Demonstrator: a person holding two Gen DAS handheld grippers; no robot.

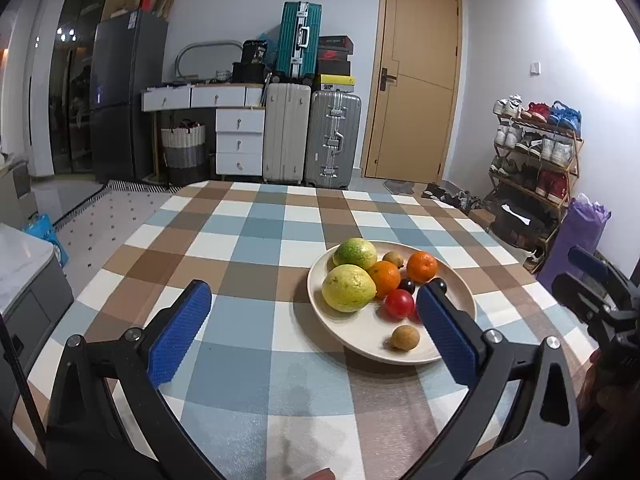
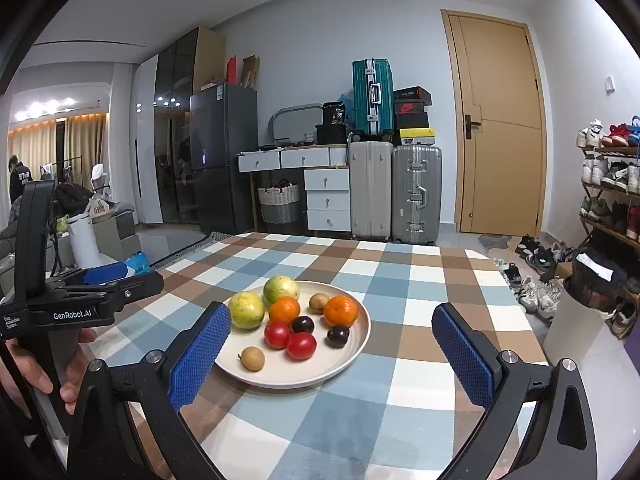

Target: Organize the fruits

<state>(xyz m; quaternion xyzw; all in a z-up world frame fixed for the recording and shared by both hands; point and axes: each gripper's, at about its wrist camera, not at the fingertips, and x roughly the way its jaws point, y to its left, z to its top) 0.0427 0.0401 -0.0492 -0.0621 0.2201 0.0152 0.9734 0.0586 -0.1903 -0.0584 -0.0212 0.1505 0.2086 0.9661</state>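
Fruits (image 2: 286,310) on plate (image 2: 356,354), checkered tablecloth (image 1: 256,248); left claw (image 1: 314,332), right claw (image 2: 332,354) spread.

Both wrist cameras are looking low across the checked table (image 1: 256,240) toward the door (image 2: 500,128), sharing the plate (image 1: 460,300): right-center in left view, center in right.

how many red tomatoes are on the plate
2. One red tomato lies near the plate's middle, left of a dark plum; the other tomato touches it on its right, nearer the camera. None seem hidden in the right wrist view.
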